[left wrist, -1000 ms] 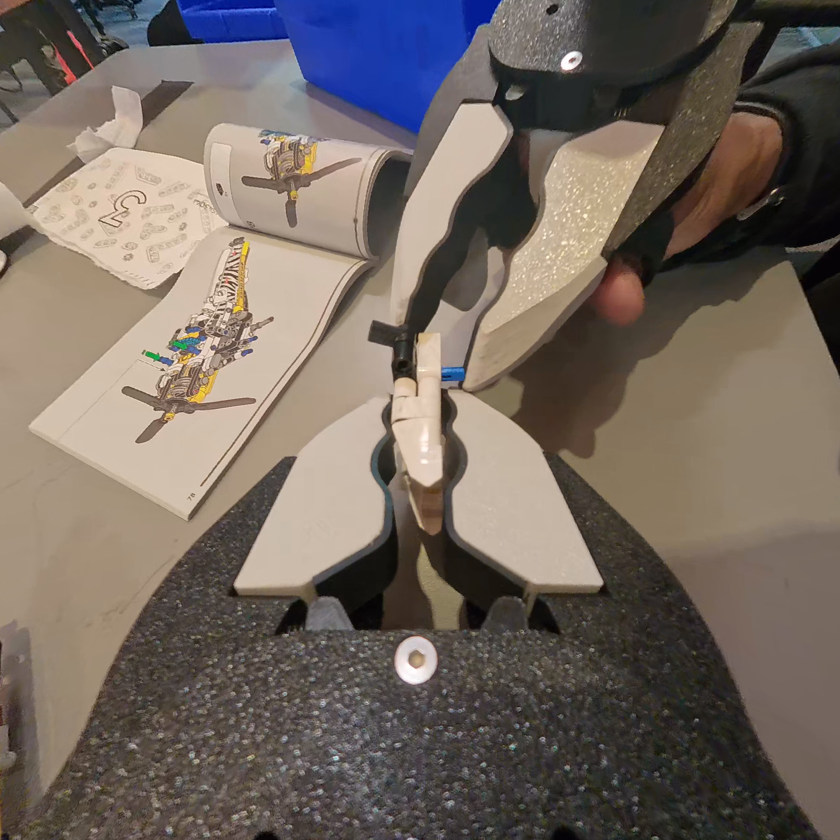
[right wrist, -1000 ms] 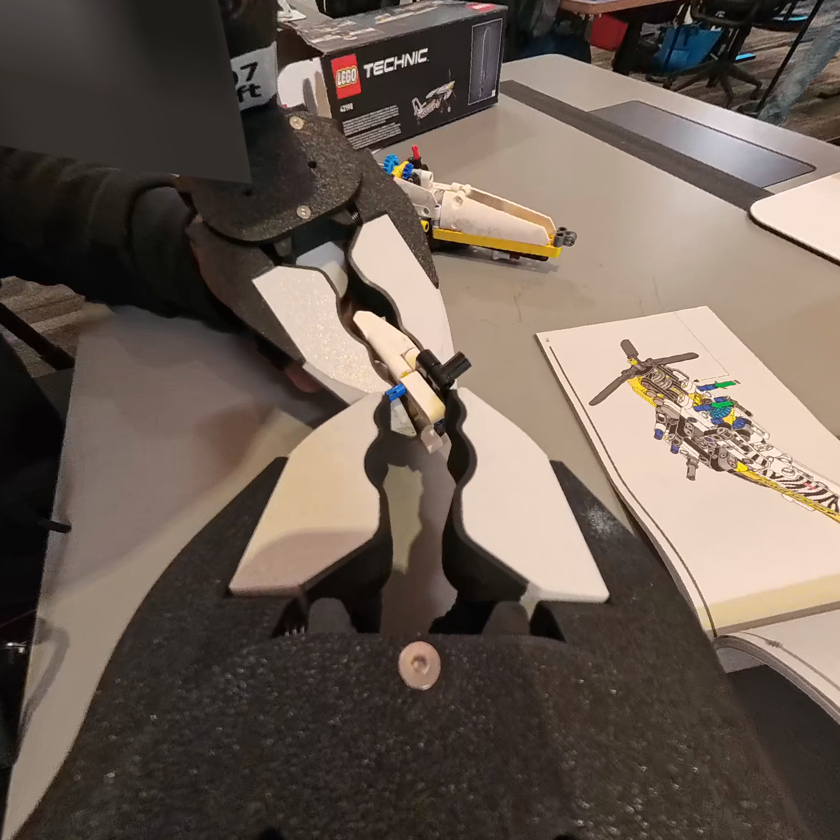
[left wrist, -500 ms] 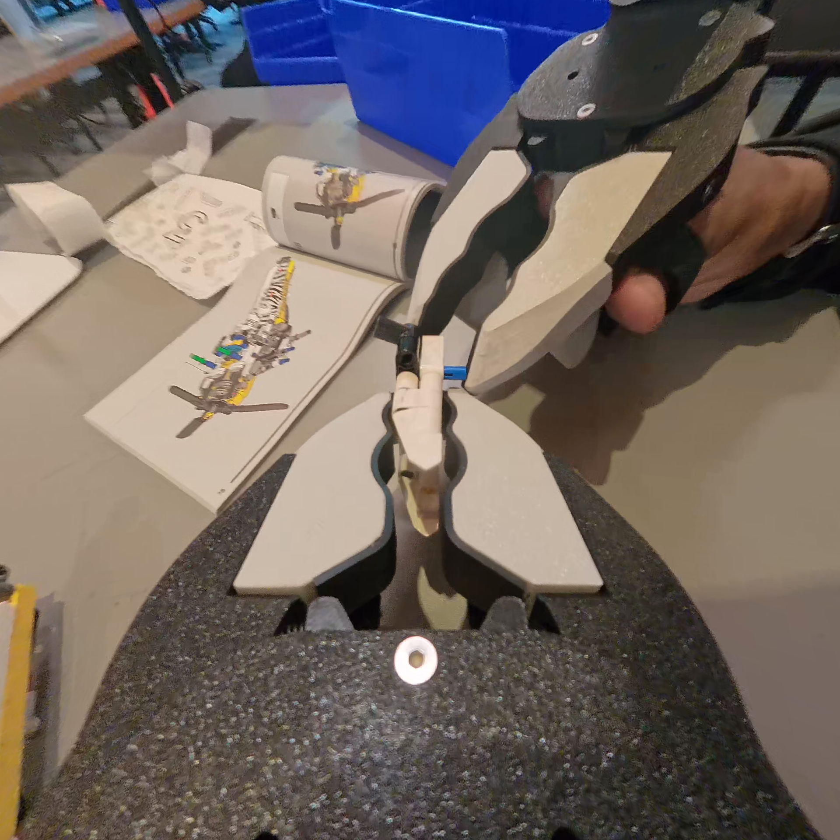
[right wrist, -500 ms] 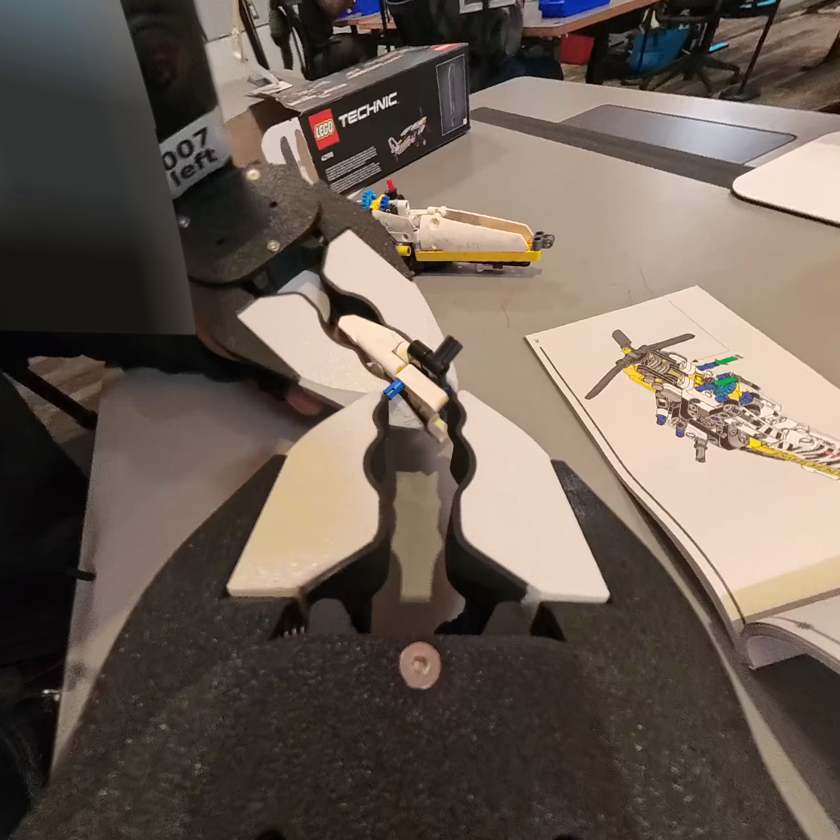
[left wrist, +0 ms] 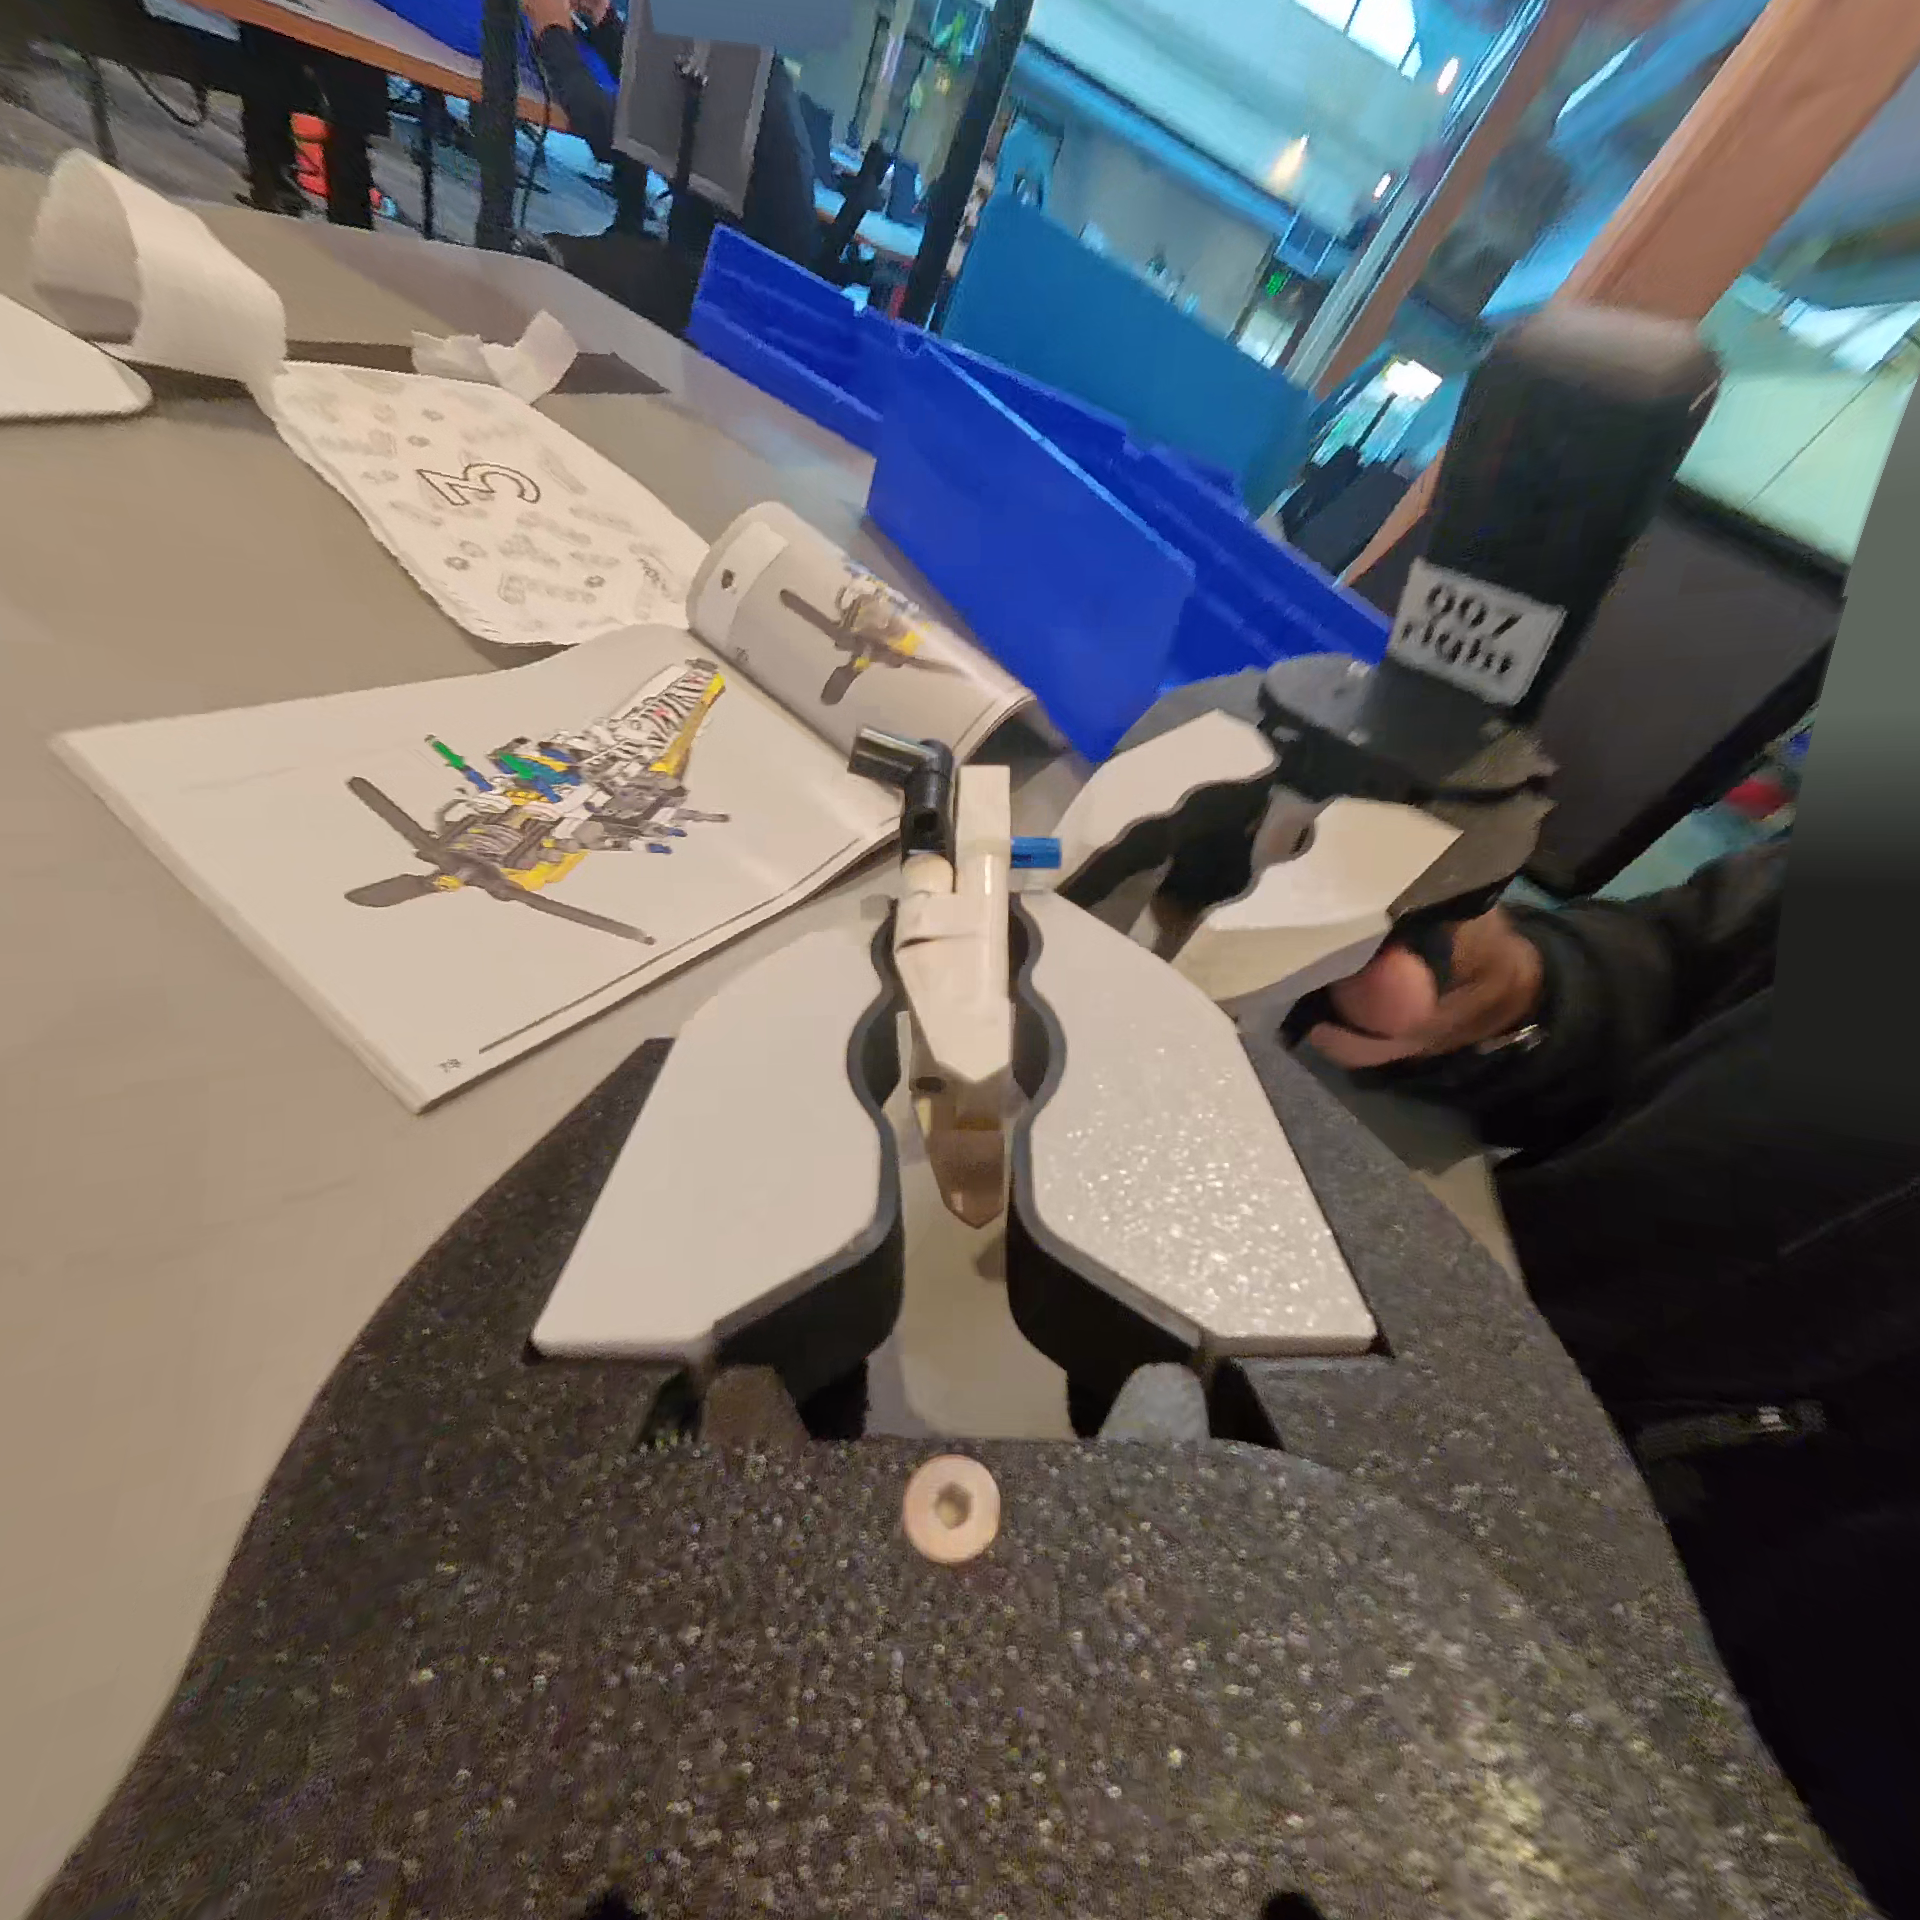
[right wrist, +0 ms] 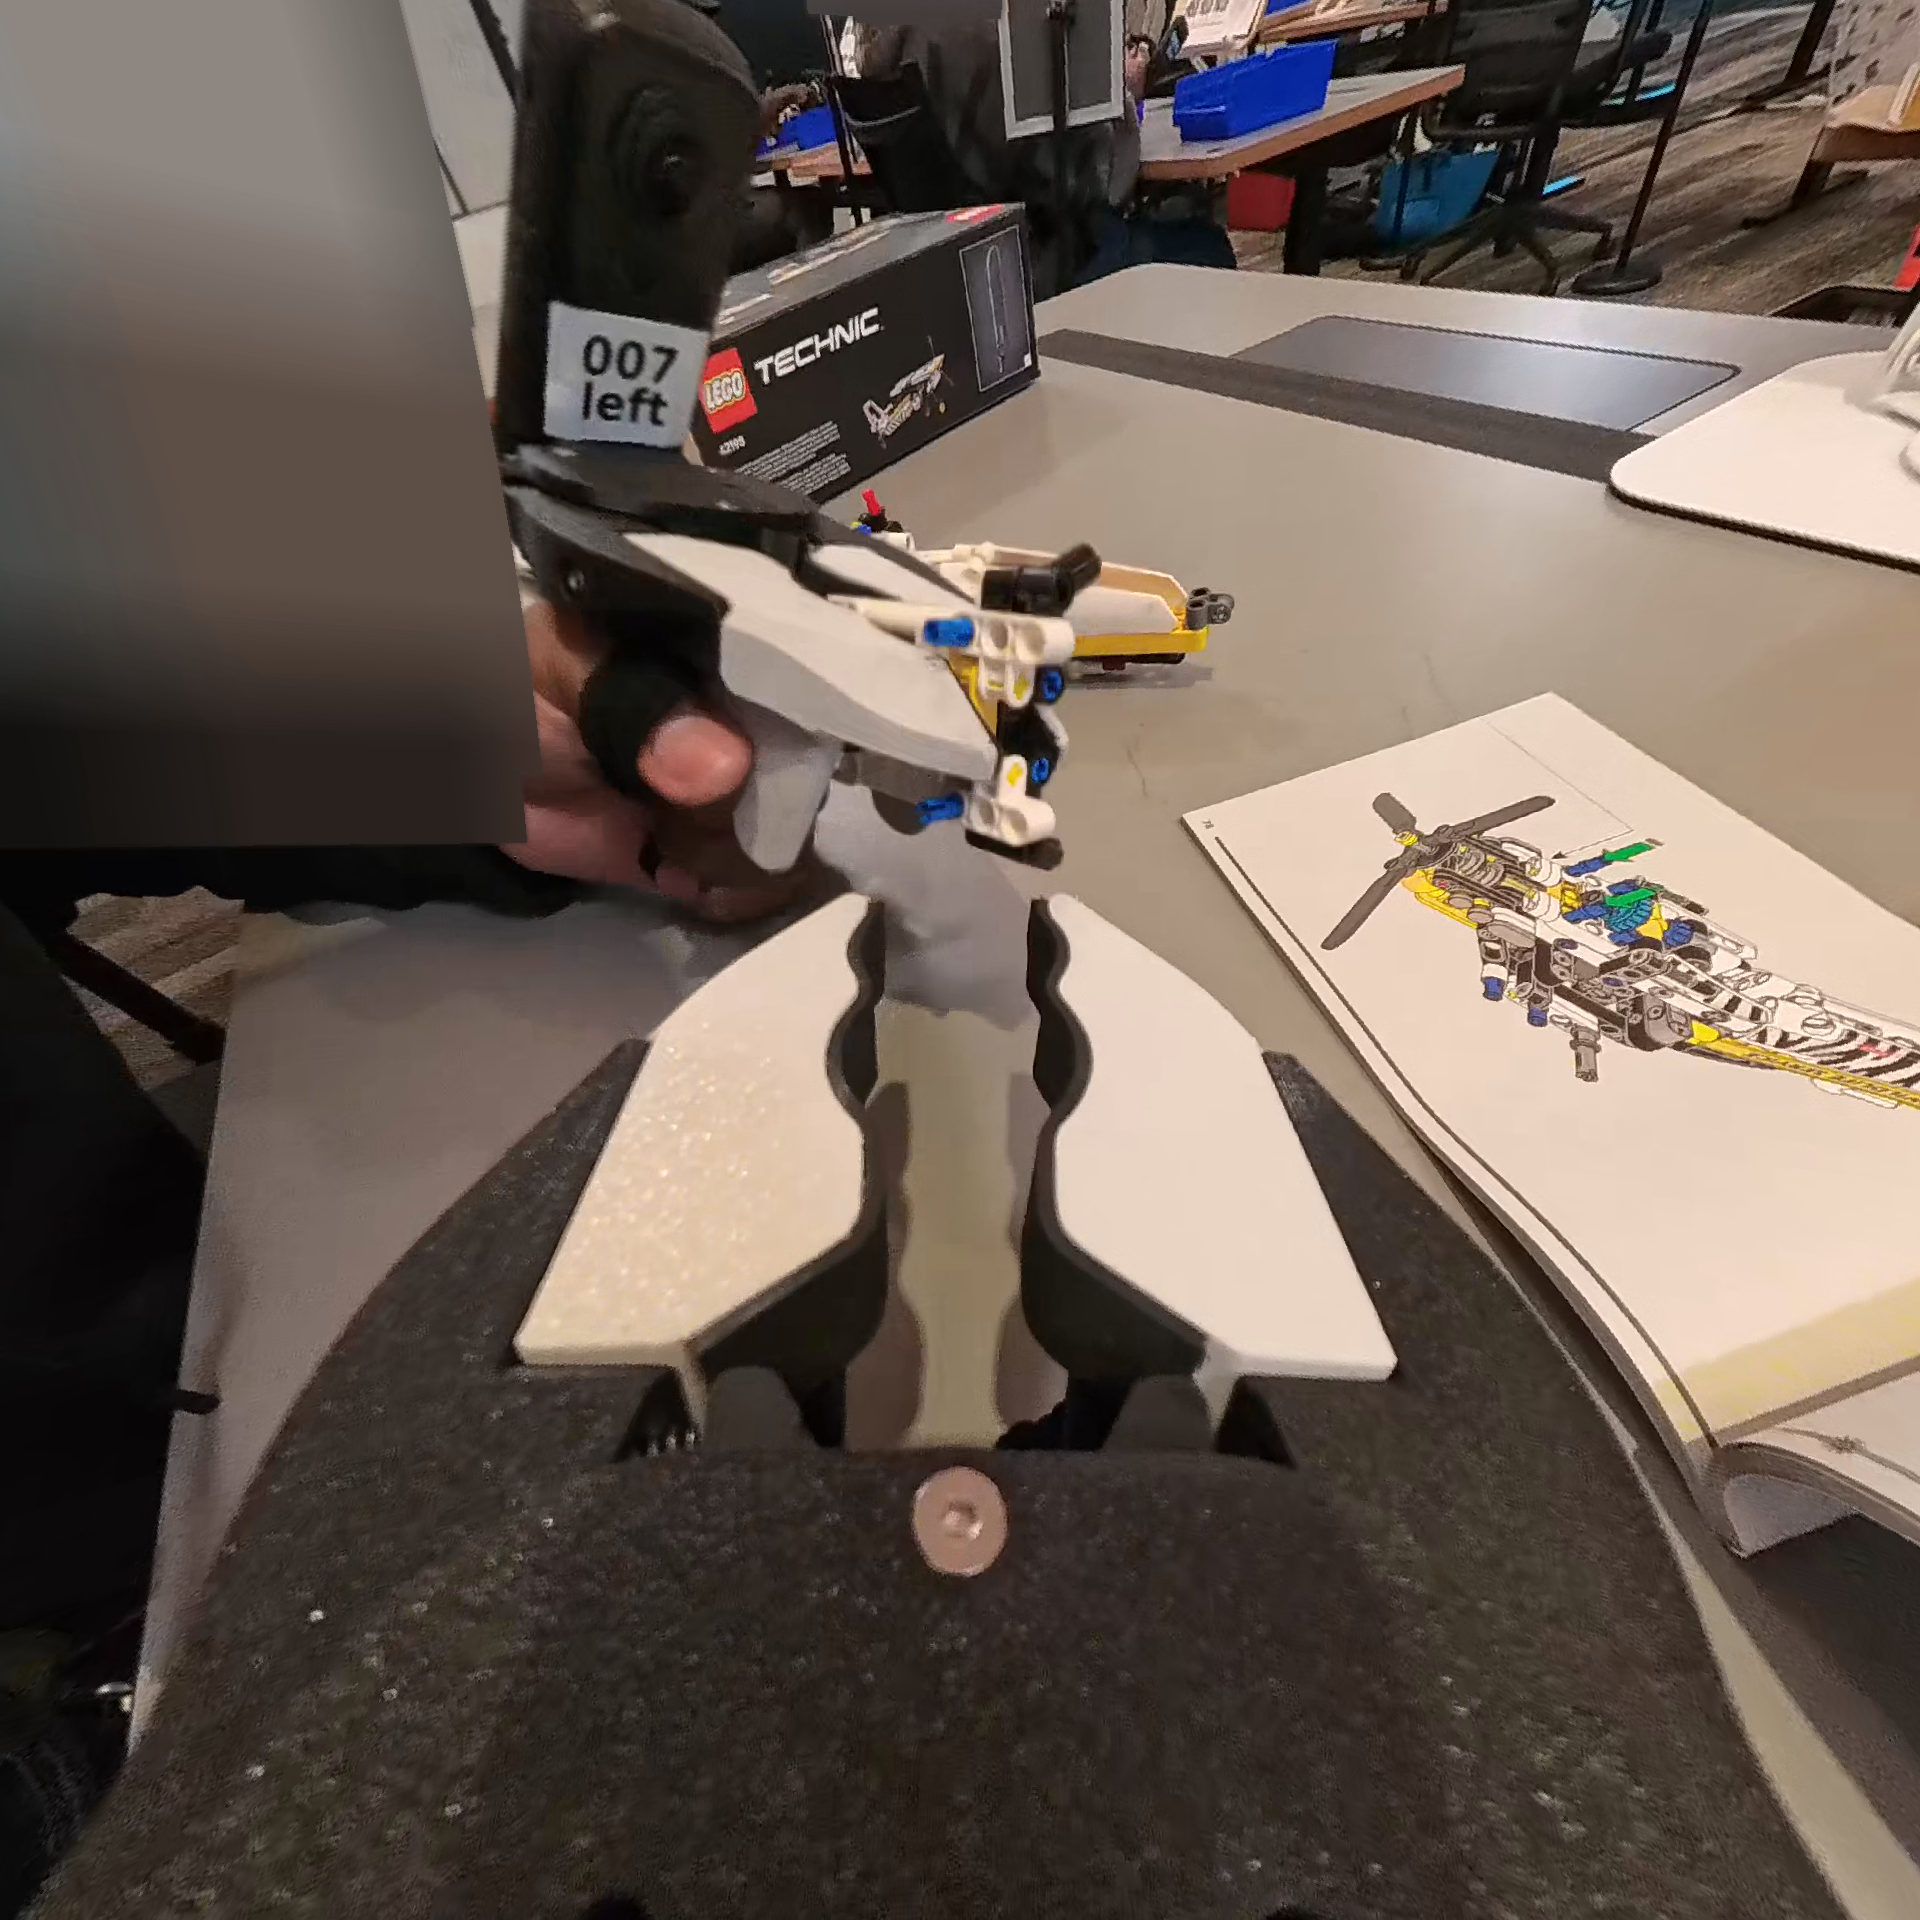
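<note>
Up off the desk, left gripper fingers clamped on a white brick assembly, black elbow and blue pin at its tip. Right gripper just beside it, fingers apart, nothing between them. Open manual lies left; yellow-and-white model and box sit beyond.
</note>
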The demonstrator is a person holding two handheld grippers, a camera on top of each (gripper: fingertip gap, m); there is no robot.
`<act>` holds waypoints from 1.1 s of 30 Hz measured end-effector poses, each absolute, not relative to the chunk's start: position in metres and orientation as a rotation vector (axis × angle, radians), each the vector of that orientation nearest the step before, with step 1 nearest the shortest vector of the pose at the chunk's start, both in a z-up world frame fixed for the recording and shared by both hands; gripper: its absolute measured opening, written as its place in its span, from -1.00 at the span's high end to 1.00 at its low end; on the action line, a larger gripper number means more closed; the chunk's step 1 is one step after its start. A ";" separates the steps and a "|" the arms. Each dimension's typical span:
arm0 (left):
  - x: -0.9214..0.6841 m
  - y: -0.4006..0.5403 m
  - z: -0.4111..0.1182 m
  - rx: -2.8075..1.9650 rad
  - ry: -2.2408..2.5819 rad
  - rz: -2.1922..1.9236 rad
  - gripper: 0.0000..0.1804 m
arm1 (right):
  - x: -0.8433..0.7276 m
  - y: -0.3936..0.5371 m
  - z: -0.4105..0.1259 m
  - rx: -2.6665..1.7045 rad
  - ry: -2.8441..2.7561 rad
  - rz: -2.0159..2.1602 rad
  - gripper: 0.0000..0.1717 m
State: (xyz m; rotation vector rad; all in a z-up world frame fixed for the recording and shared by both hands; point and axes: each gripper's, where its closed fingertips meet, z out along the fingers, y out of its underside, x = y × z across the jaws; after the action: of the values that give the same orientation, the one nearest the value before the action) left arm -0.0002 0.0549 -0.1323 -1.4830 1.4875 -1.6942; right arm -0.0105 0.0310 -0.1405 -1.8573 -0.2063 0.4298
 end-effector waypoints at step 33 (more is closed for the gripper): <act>-0.020 0.006 -0.127 -1.039 1.796 -1.704 0.79 | -0.017 0.017 -0.102 -1.628 -0.338 0.555 0.63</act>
State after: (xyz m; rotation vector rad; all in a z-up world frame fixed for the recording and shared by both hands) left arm -0.0197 0.0062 -0.1270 -1.0389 1.7958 -1.7043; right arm -0.0170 0.0167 -0.1021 -1.6280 -0.3380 0.5551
